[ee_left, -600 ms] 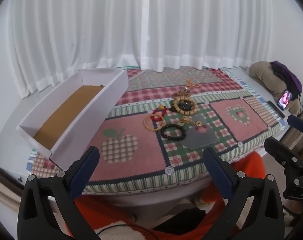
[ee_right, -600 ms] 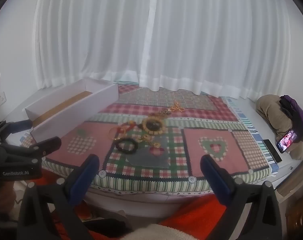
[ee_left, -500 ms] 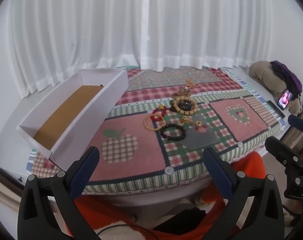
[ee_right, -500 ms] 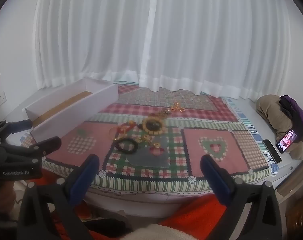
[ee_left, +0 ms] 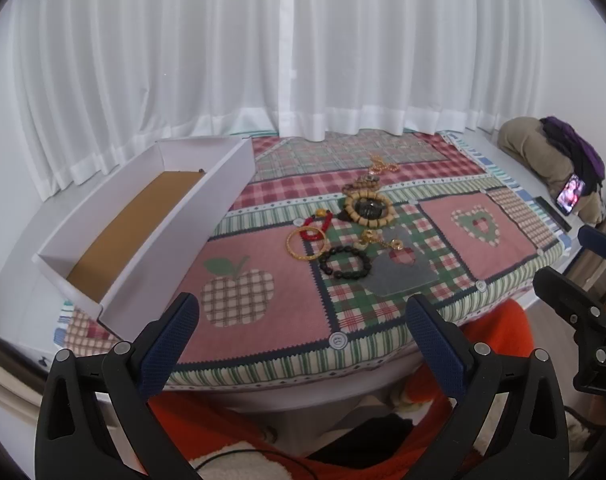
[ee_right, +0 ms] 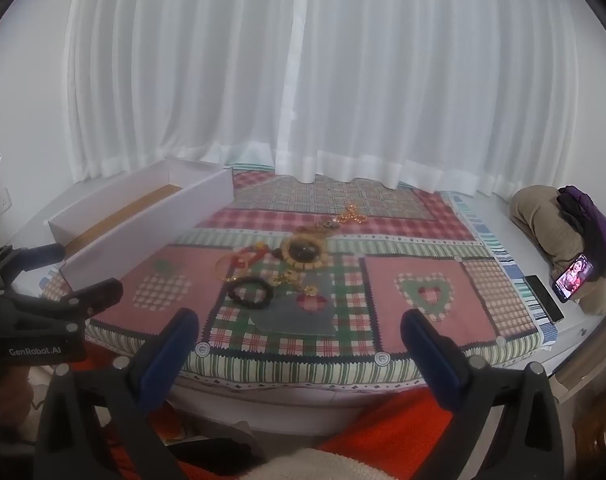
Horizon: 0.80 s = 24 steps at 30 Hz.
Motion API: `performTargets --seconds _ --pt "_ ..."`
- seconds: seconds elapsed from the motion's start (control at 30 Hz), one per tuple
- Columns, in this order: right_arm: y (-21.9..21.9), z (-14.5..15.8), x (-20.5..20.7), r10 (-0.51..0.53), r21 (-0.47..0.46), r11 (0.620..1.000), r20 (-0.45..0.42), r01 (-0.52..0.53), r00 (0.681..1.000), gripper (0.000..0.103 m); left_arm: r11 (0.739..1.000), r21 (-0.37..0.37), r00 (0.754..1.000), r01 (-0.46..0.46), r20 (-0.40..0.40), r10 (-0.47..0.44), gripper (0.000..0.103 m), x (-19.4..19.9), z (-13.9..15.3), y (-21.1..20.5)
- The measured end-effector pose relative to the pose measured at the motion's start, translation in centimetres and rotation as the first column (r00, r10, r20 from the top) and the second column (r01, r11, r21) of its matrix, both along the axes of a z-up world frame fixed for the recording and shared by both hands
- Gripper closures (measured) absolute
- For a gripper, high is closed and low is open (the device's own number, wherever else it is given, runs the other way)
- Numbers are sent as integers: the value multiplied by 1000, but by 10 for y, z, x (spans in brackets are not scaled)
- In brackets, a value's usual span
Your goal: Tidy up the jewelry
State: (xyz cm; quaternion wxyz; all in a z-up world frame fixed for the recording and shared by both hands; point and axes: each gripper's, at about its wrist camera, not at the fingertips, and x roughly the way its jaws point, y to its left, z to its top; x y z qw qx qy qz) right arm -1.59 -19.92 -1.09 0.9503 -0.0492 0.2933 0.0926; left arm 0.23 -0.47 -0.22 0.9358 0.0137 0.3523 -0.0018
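nearest the cameras, the left tool [ee_left: 303, 312] hangs in front of the near edge of the patchwork cloth [ee_left: 263, 320], its two blue-padded fingers spread wide with nothing between them; the right tool [ee_right: 299, 332] hangs the same way, fingers wide apart and holding nothing, and shows at the right edge of the left wrist view as well. both are short of the tabletop [ee_left: 15, 240], over an orange fabric [ee_left: 499, 320]. on the cloth, past an apple patch [ee_left: 239, 296], the jewelry lies in a loose cluster near the middle: closest is a black bead bracelet [ee_left: 345, 263] resting partly on a grey patch [ee_left: 403, 276], just beside it to the left a gold bangle [ee_left: 307, 243] overlapping a red bead bracelet [ee_left: 314, 224], and small gold charms [ee_left: 377, 240] just behind the black one. farther back sits a wooden bead bracelet [ee_left: 369, 209] coiled around something dark, then a gold chain [ee_left: 381, 167] nearest the curtain. left of the cluster, a long white box [ee_left: 183, 224] with a brown floor lies open at an angle, nothing visible in it except a small dark speck at its far end. off to the right, beside a heart patch [ee_left: 477, 226], a lit phone [ee_left: 570, 194] leans against a pile of clothes [ee_left: 543, 152]. white curtains [ee_left: 303, 48] close the back.
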Motion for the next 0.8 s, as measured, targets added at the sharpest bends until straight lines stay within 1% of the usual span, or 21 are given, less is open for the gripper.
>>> performTargets --seconds 0.53,0.8 --pt "-3 -4 0 -1 7 1000 -4 1 1000 0 1000 7 1000 3 -2 -3 0 1 0 2" --pt "-4 -11 0 -2 9 1000 -8 2 1000 0 1000 10 1000 7 -5 -7 0 3 -7 5"
